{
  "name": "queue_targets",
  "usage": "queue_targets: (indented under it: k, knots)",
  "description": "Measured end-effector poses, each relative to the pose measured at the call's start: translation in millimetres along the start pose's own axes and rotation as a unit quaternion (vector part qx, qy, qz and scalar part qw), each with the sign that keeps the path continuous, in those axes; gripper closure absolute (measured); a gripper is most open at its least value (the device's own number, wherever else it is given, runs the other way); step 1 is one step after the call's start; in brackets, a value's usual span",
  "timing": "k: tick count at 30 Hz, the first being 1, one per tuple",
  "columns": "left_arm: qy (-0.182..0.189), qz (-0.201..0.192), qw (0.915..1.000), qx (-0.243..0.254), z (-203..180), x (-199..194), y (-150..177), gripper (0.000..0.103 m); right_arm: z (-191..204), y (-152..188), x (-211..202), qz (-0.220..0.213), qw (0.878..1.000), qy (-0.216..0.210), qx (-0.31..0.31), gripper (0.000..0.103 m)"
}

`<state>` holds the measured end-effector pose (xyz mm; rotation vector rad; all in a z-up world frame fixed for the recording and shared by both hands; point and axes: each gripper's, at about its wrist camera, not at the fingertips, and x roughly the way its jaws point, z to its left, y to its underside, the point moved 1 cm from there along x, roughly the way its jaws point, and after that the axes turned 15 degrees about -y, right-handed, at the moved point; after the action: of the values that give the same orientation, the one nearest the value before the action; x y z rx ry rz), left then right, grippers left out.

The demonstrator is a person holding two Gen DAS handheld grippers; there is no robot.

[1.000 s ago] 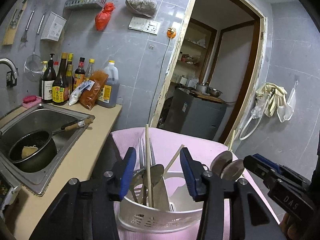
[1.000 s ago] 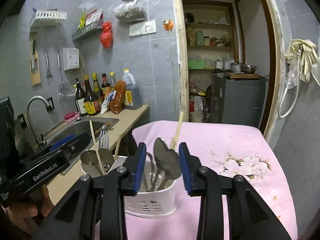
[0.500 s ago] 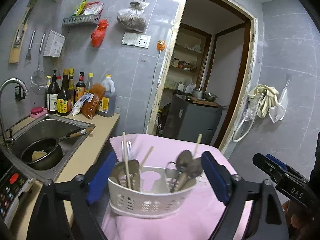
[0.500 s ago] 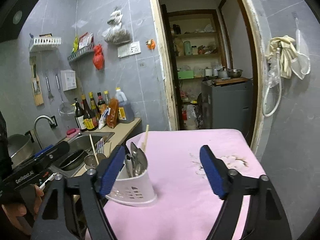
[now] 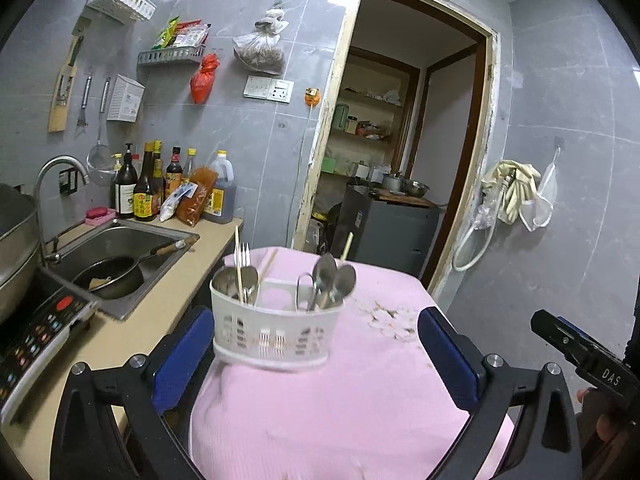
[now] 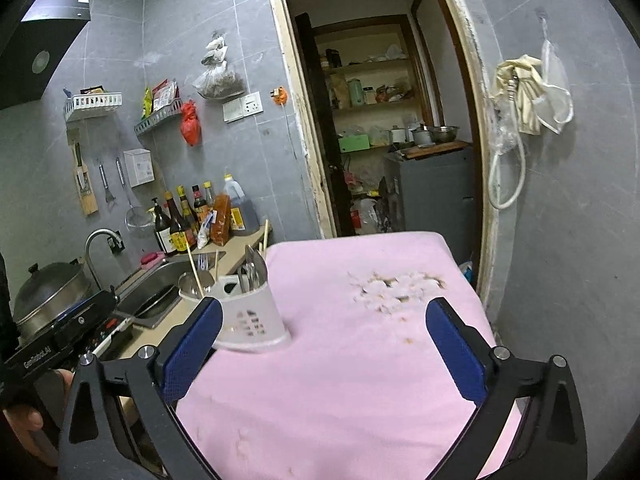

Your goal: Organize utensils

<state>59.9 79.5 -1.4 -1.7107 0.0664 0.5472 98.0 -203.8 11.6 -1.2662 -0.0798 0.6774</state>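
Your left gripper (image 5: 316, 356) has its blue-padded jaws spread wide; they have just been opening and nothing is pinched. The white slotted plastic utensil caddy (image 5: 274, 330) sits ahead of them, untouched, on the pink cloth-covered tabletop (image 5: 360, 392), close to its left edge and nearer the far end. In its left compartment: metal fork (image 5: 243, 254), wooden chopsticks (image 5: 238, 264) and a spoon bowl. In the right compartment, a cluster of metal spoons (image 5: 334, 278), bowls up, plus another chopstick sticking up behind. The middle compartment looks bare as far as I can tell. Left of the table, a beige countertop (image 5: 132, 328) carries a steel sink (image 5: 120, 244) with a black pan (image 5: 110, 282) in it, and an induction cooktop (image 5: 36, 328) at the near end. Sauce bottles stand at the counter's back edge against the grey tiled wall. Your right gripper (image 6: 322, 346) is spread just as wide, its jaws also just opened, with nothing between them, held over the near half of the tabletop. From that view the caddy (image 6: 250, 320) sits just beyond the left finger (image 6: 192, 350), not touching as far as I can see. A white floral print (image 6: 392, 290) marks the cloth toward the far right corner. Your hand on the left gripper's handle shows at that view's lower left edge.
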Motion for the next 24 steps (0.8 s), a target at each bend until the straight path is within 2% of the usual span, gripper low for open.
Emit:
queue_targets:
  k: [8,14,24]
  knots:
    - [-0.017,0.015,0.9995,0.021,-5,-39,37,0.001,-7,29,-44,0.001,1.000,0.009,-0.002,0.001]
    - [-0.031,0.022,0.9989,0.029,-2,-56,57,0.001,-10,45,-58,0.016,1.000,0.013,-0.010,0.001]
    - [-0.041,0.029,0.9985,0.024,3,-59,62,0.001,-5,46,-61,0.021,0.999,0.014,-0.023,0.001]
